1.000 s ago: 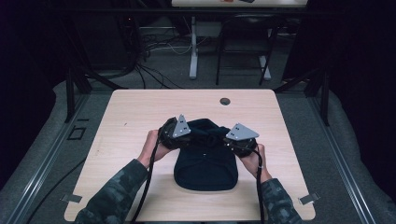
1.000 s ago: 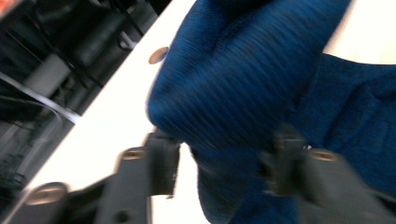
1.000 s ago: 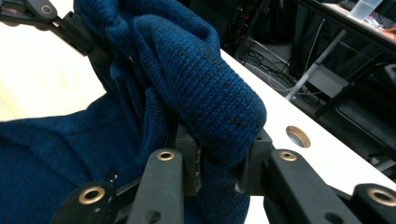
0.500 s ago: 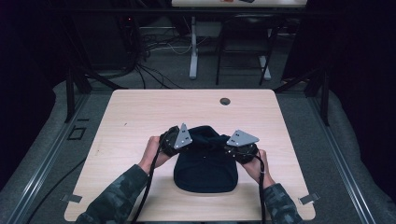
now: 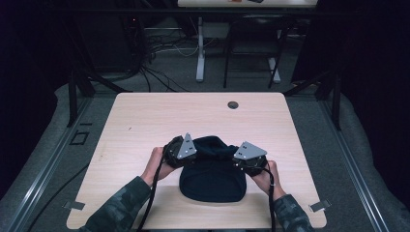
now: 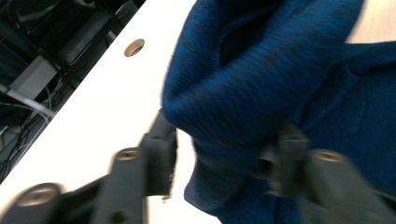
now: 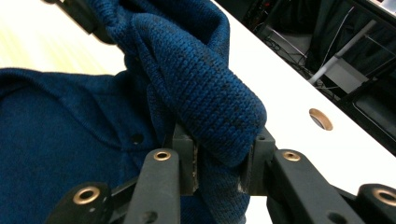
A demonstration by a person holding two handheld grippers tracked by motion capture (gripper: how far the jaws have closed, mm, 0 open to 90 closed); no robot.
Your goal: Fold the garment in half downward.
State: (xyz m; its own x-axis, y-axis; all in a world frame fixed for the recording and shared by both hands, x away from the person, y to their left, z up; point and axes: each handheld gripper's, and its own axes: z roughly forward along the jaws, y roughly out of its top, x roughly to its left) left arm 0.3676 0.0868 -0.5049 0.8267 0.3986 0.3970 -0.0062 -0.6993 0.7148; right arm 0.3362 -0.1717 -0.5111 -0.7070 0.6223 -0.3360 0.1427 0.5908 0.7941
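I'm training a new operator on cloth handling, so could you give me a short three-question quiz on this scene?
1. True or false: the right gripper has a thick fold of the blue knit garment clamped between its fingers.
2. What sits near the far edge of the table? A) a round hole B) a mug C) a pair of scissors
3. Fill in: in the high view, the left gripper meets the garment at its far ___ corner.

Key: 1 true; 2 A; 3 left.
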